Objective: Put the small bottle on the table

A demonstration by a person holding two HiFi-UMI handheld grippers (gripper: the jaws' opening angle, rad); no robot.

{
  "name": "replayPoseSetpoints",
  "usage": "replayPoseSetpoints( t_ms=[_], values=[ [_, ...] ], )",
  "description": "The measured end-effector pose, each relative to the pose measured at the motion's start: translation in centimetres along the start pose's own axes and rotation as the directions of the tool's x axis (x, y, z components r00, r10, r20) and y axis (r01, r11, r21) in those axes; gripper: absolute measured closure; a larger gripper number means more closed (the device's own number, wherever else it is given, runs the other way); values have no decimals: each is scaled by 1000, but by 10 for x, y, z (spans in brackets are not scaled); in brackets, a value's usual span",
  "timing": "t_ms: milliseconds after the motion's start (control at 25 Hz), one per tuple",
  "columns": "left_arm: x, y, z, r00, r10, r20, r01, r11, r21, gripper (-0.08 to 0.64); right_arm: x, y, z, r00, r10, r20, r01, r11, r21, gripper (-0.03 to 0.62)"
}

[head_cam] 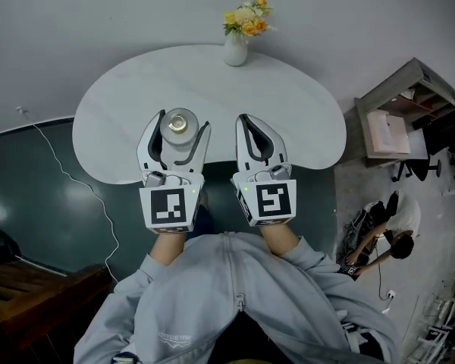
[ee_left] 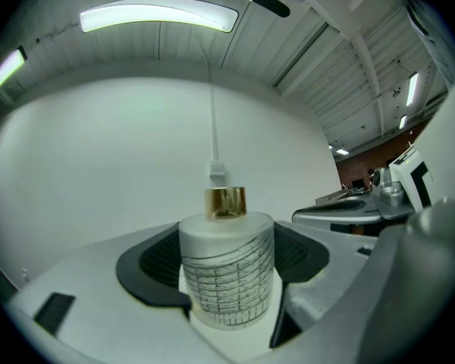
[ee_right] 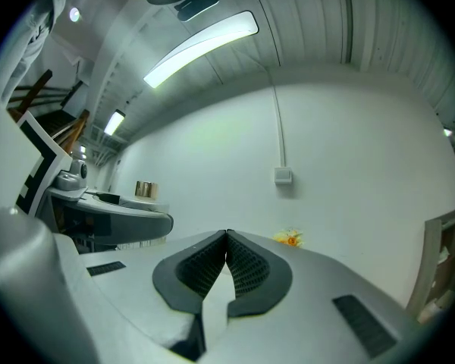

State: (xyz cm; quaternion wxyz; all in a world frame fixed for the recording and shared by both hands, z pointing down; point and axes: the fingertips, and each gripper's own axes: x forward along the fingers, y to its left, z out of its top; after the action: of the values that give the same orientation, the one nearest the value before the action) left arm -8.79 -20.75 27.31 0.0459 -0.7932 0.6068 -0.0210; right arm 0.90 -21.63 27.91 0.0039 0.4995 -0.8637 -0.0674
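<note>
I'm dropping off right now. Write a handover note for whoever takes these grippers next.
Left gripper: shut on the small bottle, which is upright with its gold cap on top.
Right gripper: shut, empty.
The bottle is over the near part of the white table; the flower vase stands at the far edge.
Done: bottle gripped.
Left: set it down and release.

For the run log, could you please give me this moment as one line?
left gripper: shut on small bottle | right gripper: shut, empty | small bottle: upright, over table near edge
</note>
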Motion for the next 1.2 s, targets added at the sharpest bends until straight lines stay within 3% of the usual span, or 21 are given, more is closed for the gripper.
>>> replayPoseSetpoints(
  t_ms=[280,760,1040,1200],
  values=[
    [52,28,-10,999,-44,-2,44,998,-39,225,58,-11,-6,1000,-25,-18,25,1000,-1,565],
    [123,62,-21,991,-134,-7,134,991,-29,225,125,-31,-23,994,-103,-38,104,995,1,565],
    [153,66,-28,990,-142,-3,142,988,-59,225,147,-44,-31,993,-104,-54,103,995,-9,565],
    [168,67,-28,994,-111,14,112,990,-86,225,157,-54,-36,995,-83,-52,83,997,-1,565]
  ],
)
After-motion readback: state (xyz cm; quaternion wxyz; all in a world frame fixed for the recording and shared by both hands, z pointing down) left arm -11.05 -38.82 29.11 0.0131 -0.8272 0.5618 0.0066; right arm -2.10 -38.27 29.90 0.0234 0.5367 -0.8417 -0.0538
